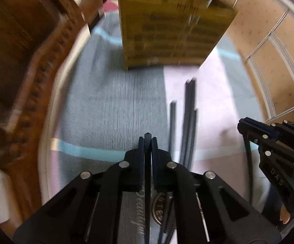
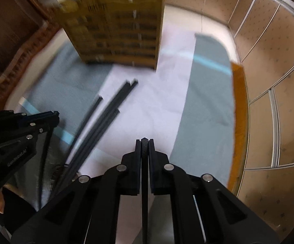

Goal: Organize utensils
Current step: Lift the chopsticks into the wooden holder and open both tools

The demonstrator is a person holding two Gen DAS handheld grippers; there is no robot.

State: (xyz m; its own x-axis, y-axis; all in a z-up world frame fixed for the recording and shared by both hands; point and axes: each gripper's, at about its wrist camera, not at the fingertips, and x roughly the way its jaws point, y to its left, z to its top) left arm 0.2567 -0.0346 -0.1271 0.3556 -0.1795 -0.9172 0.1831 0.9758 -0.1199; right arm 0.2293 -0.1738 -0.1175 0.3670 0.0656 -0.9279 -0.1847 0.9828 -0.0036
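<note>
**Both grippers clamped on a chopstick each, above the loose bundle**

Low in the centre of the left wrist view, the left gripper (image 1: 147, 140) has its jaws closed on a single dark chopstick (image 1: 147, 183), which runs down between the pads and out of the bottom edge. The right gripper (image 2: 144, 142) is closed in the same way on a second chopstick (image 2: 144, 183), low in the centre of its own view. Each gripper also appears at the edge of the other's frame, at lower right and lower left respectively, so the two hands work side by side and both point steeply downward at the cloth.

The remaining chopsticks (image 1: 189, 122) lie in a loose fan on the pink and grey cloth (image 1: 110, 105), right of centre in the left wrist view and left of centre in the right wrist view. A tall yellow-brown box (image 1: 167, 30) stands at the top centre of both views, beyond the bundle; whether it is the holder for the utensils cannot be told from the blurred frames.

The step in hand appears to be the pick-up of one stick per gripper. The next move probably calls for carrying both sticks clear of the bundle to wherever they belong, keeping them from swinging in the pads.
</note>
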